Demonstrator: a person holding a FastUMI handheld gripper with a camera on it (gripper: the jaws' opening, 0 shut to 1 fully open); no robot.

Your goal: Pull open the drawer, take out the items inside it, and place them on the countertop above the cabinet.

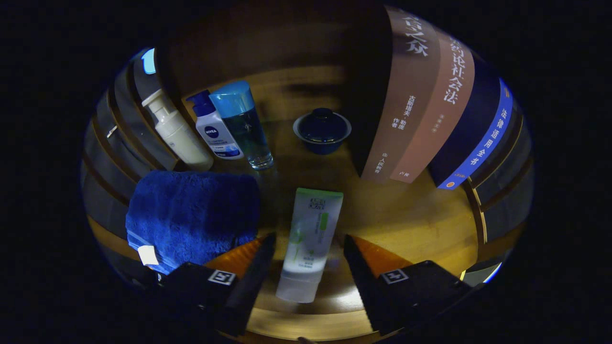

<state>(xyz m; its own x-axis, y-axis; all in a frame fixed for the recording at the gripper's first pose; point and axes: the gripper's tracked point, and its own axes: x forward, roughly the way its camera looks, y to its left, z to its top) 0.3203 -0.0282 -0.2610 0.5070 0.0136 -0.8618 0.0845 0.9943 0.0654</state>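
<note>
Gripper fingers stand wide apart, with the white and green tube lying lengthwise between them, untouched, a gap of bare wood on each side of it. That tube rests on the wooden surface, its cap end nearest the camera. A folded blue towel sits just left of the left finger. Beyond it stand a white pump bottle, a white bottle with a blue cap and a clear blue-capped bottle, close together. A dark lidded bowl sits farther back. Upright books line the right side, leaving open wood ahead of the right finger.
</note>
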